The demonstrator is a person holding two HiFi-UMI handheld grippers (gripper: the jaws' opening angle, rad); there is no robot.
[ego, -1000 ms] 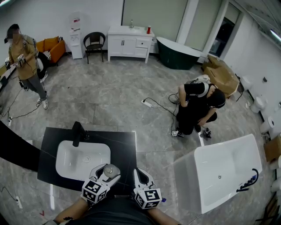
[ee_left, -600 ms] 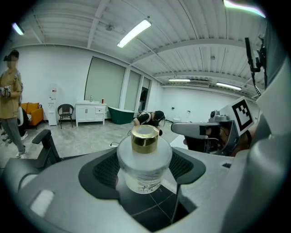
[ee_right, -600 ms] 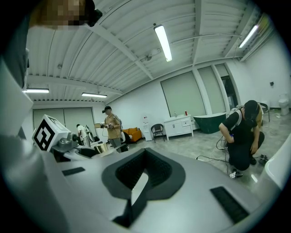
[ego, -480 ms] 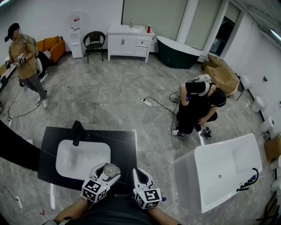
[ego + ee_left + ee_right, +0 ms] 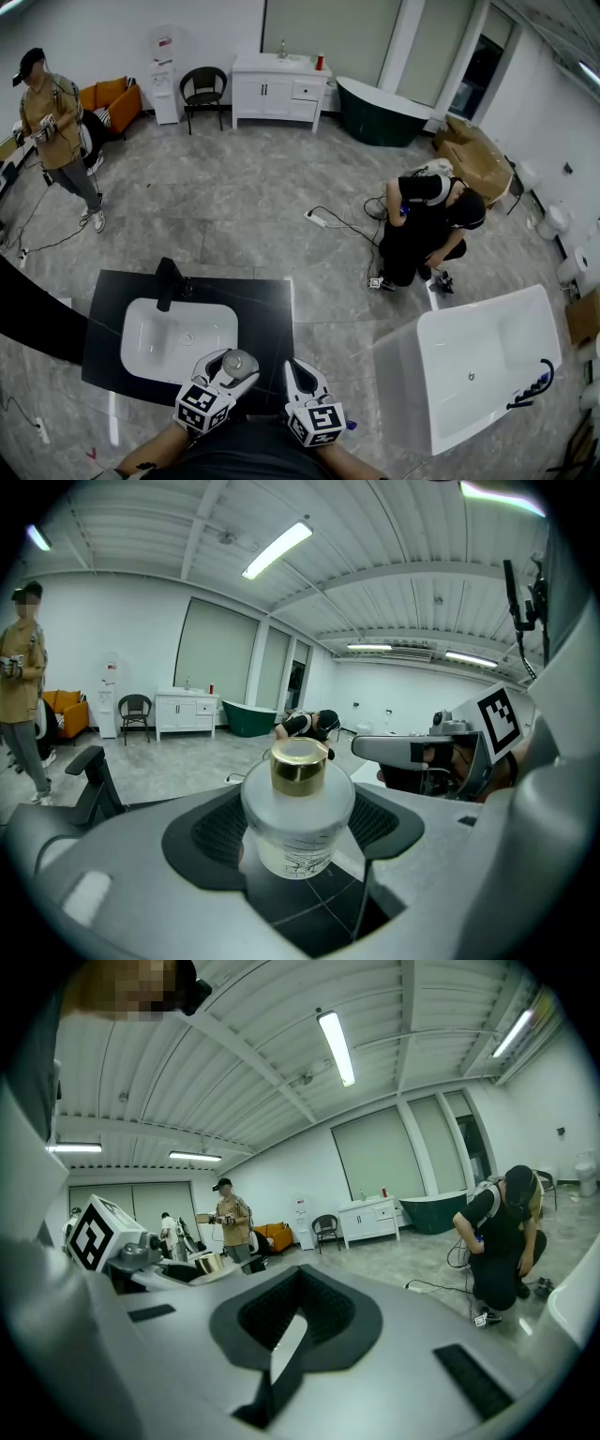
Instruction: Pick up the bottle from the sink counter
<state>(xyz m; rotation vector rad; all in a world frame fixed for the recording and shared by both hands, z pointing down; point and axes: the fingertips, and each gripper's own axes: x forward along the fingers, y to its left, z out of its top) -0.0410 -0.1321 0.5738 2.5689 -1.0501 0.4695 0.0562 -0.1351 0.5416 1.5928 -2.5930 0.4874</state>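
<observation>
A frosted round bottle [image 5: 237, 361] with a gold cap [image 5: 299, 765] stands upright between the jaws of my left gripper [image 5: 232, 367], over the front part of the black sink counter [image 5: 267, 309]. In the left gripper view the bottle [image 5: 298, 817] fills the gap between the dark pads [image 5: 217, 832], and the left gripper [image 5: 298, 841] is shut on it. My right gripper [image 5: 298, 377] hovers just to the right of it at the counter's front edge. Its jaws are shut with nothing between them in the right gripper view [image 5: 295, 1321].
A white basin [image 5: 178, 339] with a black faucet [image 5: 167, 284] is set into the counter's left part. A white bathtub [image 5: 478, 361] stands to the right. A person crouches [image 5: 422, 230] on the floor beyond, and another stands [image 5: 56, 122] at the far left.
</observation>
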